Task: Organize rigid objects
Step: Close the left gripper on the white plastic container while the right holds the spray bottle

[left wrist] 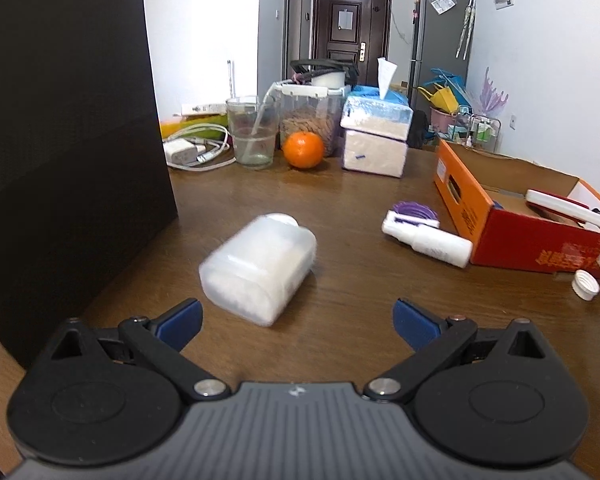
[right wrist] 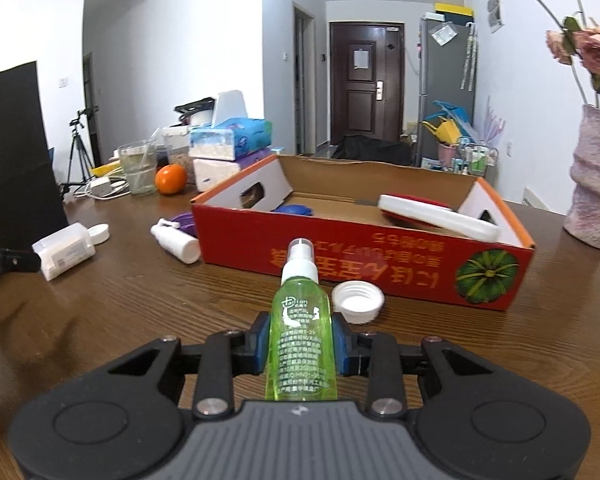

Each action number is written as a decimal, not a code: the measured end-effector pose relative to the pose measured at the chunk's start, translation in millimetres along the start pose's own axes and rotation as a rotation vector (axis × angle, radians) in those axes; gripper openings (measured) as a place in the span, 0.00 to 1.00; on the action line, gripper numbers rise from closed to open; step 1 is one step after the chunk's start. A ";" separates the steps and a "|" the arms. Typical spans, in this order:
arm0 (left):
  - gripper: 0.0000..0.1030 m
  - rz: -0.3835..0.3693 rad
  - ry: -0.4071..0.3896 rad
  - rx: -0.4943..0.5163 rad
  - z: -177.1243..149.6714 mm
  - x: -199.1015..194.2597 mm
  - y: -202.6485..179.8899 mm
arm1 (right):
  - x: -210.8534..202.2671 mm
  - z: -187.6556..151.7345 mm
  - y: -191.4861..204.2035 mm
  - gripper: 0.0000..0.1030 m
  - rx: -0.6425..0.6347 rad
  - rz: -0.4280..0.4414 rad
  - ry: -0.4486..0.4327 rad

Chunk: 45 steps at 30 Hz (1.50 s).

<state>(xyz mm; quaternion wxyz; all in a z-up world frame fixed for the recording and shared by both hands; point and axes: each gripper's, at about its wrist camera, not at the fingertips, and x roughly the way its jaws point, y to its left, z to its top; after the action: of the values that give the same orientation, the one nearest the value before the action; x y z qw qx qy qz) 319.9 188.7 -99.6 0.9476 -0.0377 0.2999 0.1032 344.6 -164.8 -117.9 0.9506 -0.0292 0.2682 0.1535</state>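
- Blue pads of the right claw press on both sides of a green spray bottle, which points forward with its white nozzle toward the red cardboard box.
- Just past the bottle's right shoulder, a white screw cap lies open side up on the wooden surface, close to the front wall of the box.
- Inside the box rest a white and red flat item near the right end and a blue item near the left end; what either one is I cannot tell.
- Left claw stands wide, its two blue pads well apart with nothing between them.
- Just beyond those pads, a translucent white container lies on its side on the surface, its neck pointing away; the frame is blurred there.
- In the right wrist view, a second white cap lies just beside that container's open neck.
- A white spray bottle lies on its side near the left end of the box, touching or nearly touching a purple round item behind it.
- At the far edge of the surface stand a drinking glass, an orange, a jar of nuts and two stacked tissue packs.
- A large black panel rises at the left side.
- A pink vase with faded roses stands at the right, well apart from the box.
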 end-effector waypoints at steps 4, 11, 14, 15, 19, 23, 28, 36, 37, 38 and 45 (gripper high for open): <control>1.00 0.018 -0.004 0.020 13.7 10.2 5.9 | -5.1 -2.7 -9.5 0.29 0.016 -0.031 -0.001; 1.00 0.025 0.028 0.036 34.6 37.2 18.3 | -12.5 -7.4 -23.5 0.29 0.050 -0.078 -0.007; 1.00 0.016 0.049 0.050 38.5 51.7 20.4 | -14.8 -7.6 -28.0 0.29 0.059 -0.096 -0.010; 1.00 0.020 0.059 0.053 39.4 57.1 20.6 | -15.3 -7.4 -29.3 0.29 0.061 -0.101 -0.011; 1.00 0.022 0.103 0.035 39.6 77.2 25.1 | -18.4 -7.8 -32.8 0.29 0.064 -0.119 -0.013; 1.00 0.012 0.112 0.034 39.3 89.0 25.8 | -21.1 -8.8 -37.3 0.29 0.068 -0.138 -0.010; 1.00 0.020 0.115 0.065 37.3 97.8 19.3 | -22.5 -9.2 -41.5 0.29 0.072 -0.156 -0.008; 1.00 0.020 0.109 0.072 32.4 104.8 16.1 | -22.9 -9.4 -41.7 0.29 0.069 -0.167 0.000; 1.00 0.014 0.109 0.064 31.8 105.2 17.2 | -22.9 -9.3 -41.5 0.29 0.069 -0.167 0.002; 0.99 0.010 0.110 0.057 31.5 105.8 18.5 | -22.7 -9.2 -41.1 0.29 0.069 -0.167 0.003; 0.68 -0.031 0.104 0.014 27.1 102.2 22.4 | -22.1 -9.8 -38.3 0.29 0.071 -0.161 0.004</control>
<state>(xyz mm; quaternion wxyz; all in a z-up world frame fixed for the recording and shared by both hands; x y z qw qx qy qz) 411.8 231.8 -136.6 0.9325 -0.0412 0.3488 0.0843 333.6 -208.7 -115.8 0.9598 -0.0171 0.2721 0.0669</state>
